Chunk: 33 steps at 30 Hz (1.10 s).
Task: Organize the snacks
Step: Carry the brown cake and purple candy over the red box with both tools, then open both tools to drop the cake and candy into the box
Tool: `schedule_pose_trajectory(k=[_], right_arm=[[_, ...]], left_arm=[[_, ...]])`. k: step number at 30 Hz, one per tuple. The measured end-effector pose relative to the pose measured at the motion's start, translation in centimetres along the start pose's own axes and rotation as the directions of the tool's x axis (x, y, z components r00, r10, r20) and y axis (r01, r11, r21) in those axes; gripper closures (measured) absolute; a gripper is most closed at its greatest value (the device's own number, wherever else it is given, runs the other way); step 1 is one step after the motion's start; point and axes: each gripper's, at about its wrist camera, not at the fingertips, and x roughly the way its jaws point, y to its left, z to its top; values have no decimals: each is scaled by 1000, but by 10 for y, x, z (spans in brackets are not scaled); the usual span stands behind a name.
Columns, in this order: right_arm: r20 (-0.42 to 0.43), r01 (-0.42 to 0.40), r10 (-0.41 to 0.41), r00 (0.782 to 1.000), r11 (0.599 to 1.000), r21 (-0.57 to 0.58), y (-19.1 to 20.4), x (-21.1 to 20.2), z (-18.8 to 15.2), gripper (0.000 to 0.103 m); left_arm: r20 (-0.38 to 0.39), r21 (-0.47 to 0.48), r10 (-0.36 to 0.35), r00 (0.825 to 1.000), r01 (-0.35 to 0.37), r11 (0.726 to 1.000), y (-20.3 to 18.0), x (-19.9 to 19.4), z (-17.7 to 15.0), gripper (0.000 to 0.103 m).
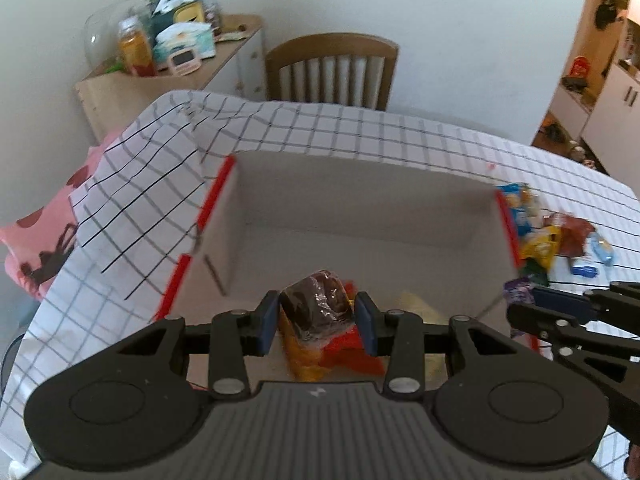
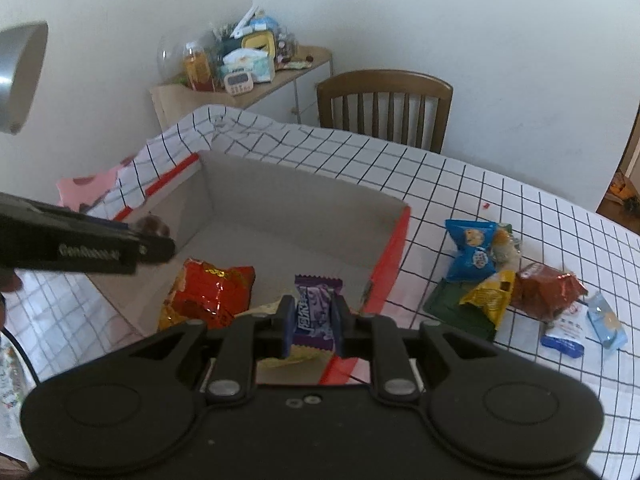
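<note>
My left gripper (image 1: 316,320) is shut on a dark brown wrapped cake (image 1: 318,306) and holds it above the near end of the open cardboard box (image 1: 360,204). My right gripper (image 2: 311,322) is shut on a purple snack packet (image 2: 314,306) above the box's near right corner (image 2: 280,200). A red and orange snack bag (image 2: 208,292) lies inside the box; it also shows under the cake in the left wrist view (image 1: 340,354). The left gripper shows at the left of the right wrist view (image 2: 152,240), and the right gripper at the right of the left wrist view (image 1: 560,312).
A pile of loose snacks lies on the checked tablecloth right of the box: a blue bag (image 2: 474,248), a yellow bag (image 2: 490,296), a brown bag (image 2: 546,290), small blue packets (image 2: 606,320). A wooden chair (image 2: 384,104) and cluttered sideboard (image 2: 240,92) stand behind the table.
</note>
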Motion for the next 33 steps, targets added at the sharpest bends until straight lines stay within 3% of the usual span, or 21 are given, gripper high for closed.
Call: schedule_pose_trajectory(k=[14,27,33], right_arm=[[-101,7,-14,995,998,-65,24,60,8,85],[-138,0,-14,990,995,-96,32,76,6,79],[-129,-12,1,992,996,-85,31,70,6,73]], left_arm=[[-115,-1,36,993,-36,999,26,55,-5,63],[-132,19,46,990,-44,999,22,65,-10,62],[-103,15,50,993,-49,999,19,55,-12,46]])
